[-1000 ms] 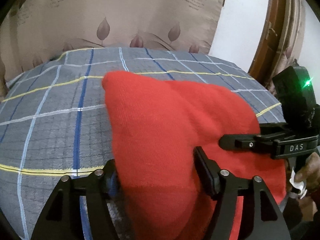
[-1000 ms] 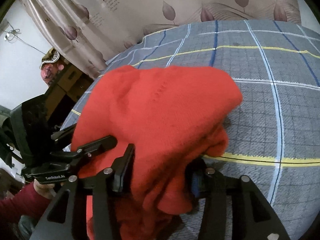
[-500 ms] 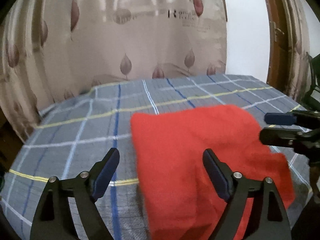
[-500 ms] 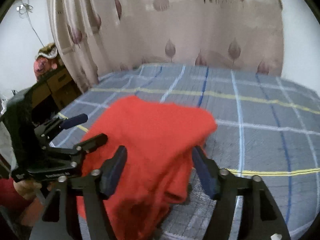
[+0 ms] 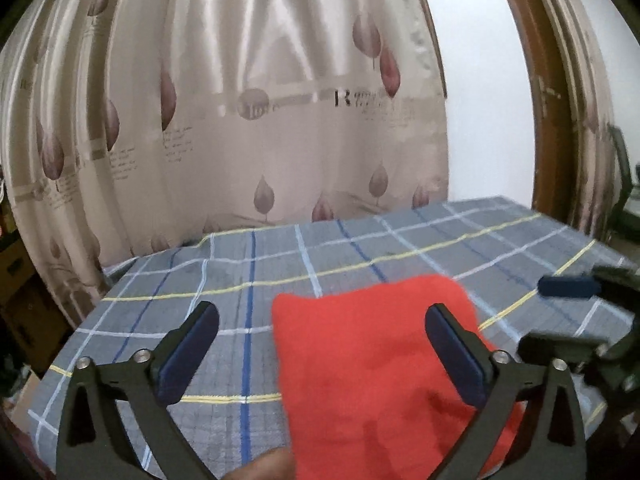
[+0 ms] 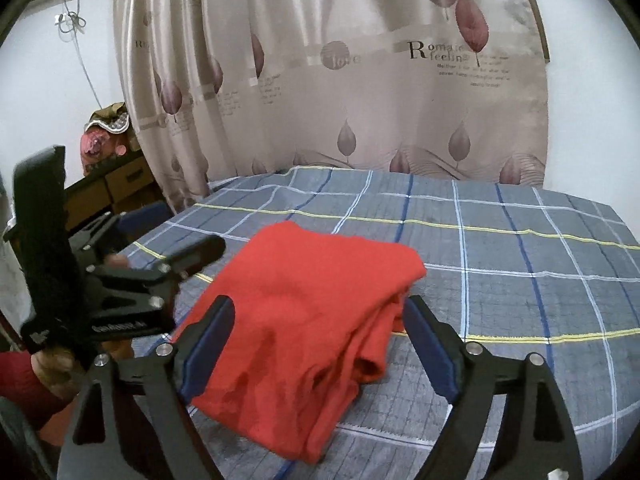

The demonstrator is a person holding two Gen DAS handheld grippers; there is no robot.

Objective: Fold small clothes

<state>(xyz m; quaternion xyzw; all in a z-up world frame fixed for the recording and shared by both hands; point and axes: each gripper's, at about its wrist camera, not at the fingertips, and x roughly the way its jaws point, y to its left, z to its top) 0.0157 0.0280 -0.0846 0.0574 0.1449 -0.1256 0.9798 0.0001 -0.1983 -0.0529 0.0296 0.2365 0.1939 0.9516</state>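
Observation:
A red knit garment (image 5: 380, 364) lies folded in a thick bundle on the grey plaid bed sheet (image 5: 360, 256). My left gripper (image 5: 322, 316) hovers above its near edge. Its jaws are still opening, and the blue pads (image 5: 192, 344) touch no cloth. In the right wrist view the same garment (image 6: 312, 304) lies below my right gripper (image 6: 320, 306). That gripper's jaws are also opening, and they stand clear of the fabric. Each gripper shows in the other's view: the right gripper (image 5: 548, 316) at the right edge, the left gripper (image 6: 180, 232) at the left.
A beige curtain (image 6: 360, 100) with a leaf print hangs behind the bed. A brown door frame (image 5: 540, 120) stands at the right. A low wooden cabinet (image 6: 116, 184) sits left of the bed. A hand (image 6: 52, 364) in a red sleeve holds the left gripper.
Both grippers have let go of the red garment, opened wide, and drawn back and upward. The garment now lies folded on the sheet.

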